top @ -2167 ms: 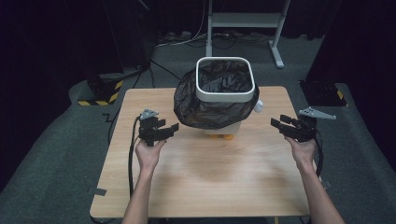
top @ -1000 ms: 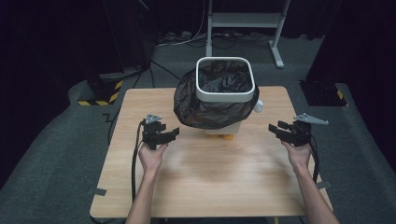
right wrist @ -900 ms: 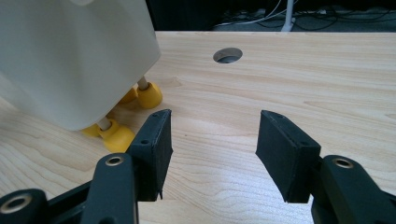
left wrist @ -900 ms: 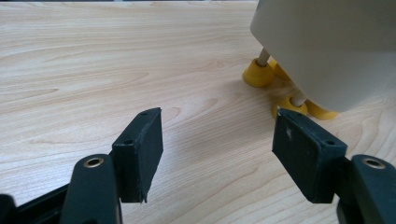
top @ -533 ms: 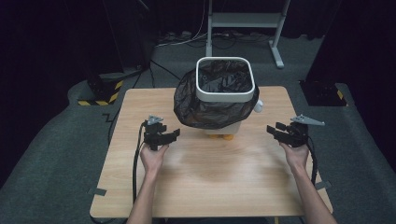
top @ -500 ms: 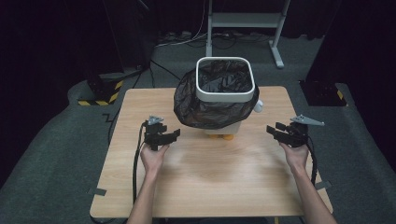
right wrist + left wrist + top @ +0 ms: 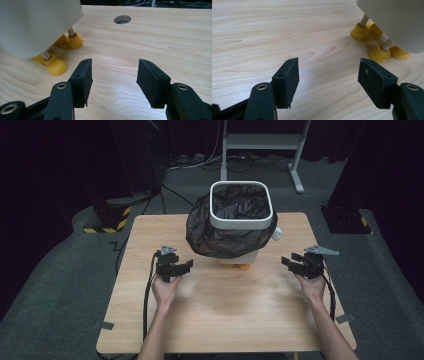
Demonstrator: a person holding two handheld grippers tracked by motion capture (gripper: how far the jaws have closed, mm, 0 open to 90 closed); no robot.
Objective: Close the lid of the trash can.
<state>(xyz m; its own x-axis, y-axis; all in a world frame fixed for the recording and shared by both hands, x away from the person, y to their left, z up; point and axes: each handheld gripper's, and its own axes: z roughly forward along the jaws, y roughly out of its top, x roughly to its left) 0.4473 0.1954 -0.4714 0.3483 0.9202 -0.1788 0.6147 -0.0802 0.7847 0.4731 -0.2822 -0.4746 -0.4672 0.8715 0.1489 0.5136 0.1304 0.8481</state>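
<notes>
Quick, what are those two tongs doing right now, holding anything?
Left tongs: open, holding nothing, low over the wooden table.
Right tongs: open, holding nothing, beside the white bin.

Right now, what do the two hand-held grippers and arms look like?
Both are black: the left hand-held gripper and right hand-held gripper have flat rectangular pads, brass-coloured rivets, a grey three-cornered top plate and a trailing black cable. Forearms are bare, no sleeves.

Pale wood-grain table (image 7: 225, 320), smooth and matt. The bin (image 7: 240, 220) looks like smooth white plastic, lined with a thin, crinkly black bag (image 7: 210, 230) with a slight sheen. Its yellow feet (image 7: 56, 66) look smooth, faintly glossy.
</notes>
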